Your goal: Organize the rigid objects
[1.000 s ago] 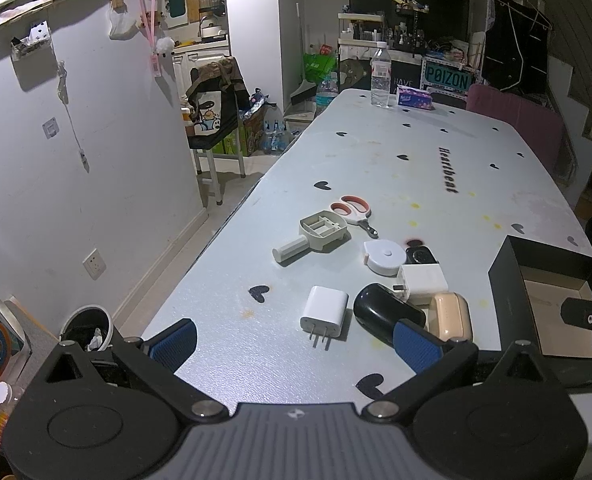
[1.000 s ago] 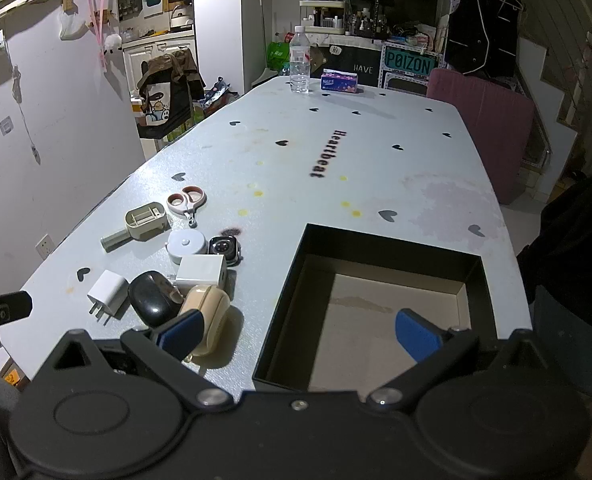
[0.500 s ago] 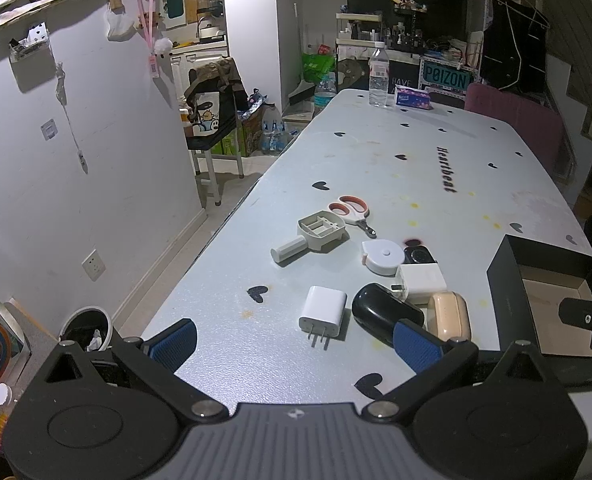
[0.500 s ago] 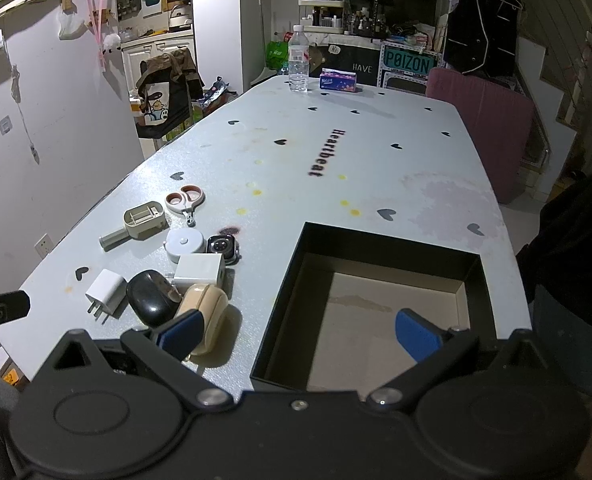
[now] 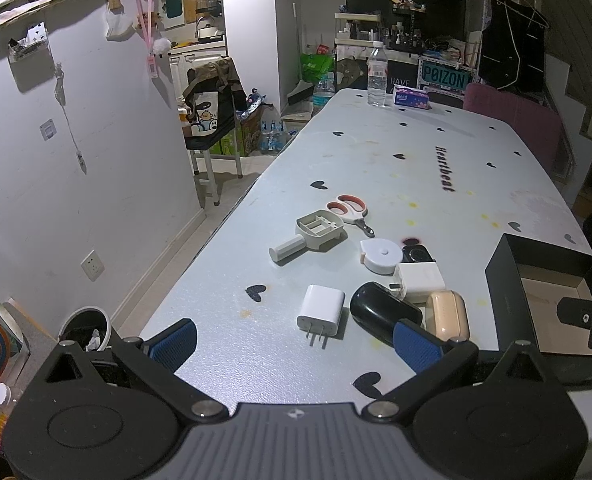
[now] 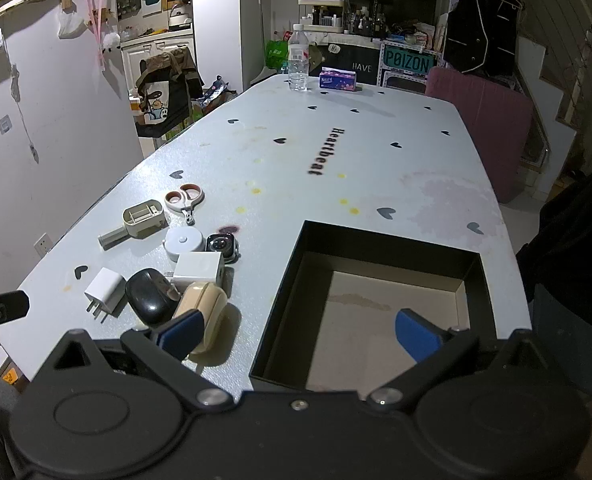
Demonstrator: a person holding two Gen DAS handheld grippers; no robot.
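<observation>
- My left gripper (image 5: 294,342) hovered low over the near end of the table (image 5: 395,184), jaws wide apart and holding nothing.
- Just ahead of those jaws, between the pads, lay the white plug (image 5: 320,310), prongs pointing back at me.
- The black case (image 5: 381,314) sat right behind the right-hand pad of that gripper, touching the beige case (image 5: 447,314) beside it.
- Past these I saw the cube charger (image 5: 419,280), the round tape (image 5: 379,255) and the watch (image 5: 415,254) bunched together, with the grey handled holder (image 5: 315,232) and the scissors (image 5: 349,210) farther ahead.
- My right gripper (image 6: 297,332) also had its jaws spread wide, empty.
- Its right pad hung over the open black box (image 6: 288,296), whose brown floor held nothing I could see.
- Its left pad sat in front of the beige case (image 6: 208,304); I could not tell whether they touched.
- The rest of the pile lay ahead and left of those jaws: black case (image 6: 150,296), plug (image 6: 104,286), charger (image 6: 198,268), tape (image 6: 184,240), watch (image 6: 222,245), holder (image 6: 142,220), scissors (image 6: 186,197).
- A bottle (image 6: 297,62) and a tissue pack (image 6: 337,80) stood at the far end, well apart from everything.
</observation>
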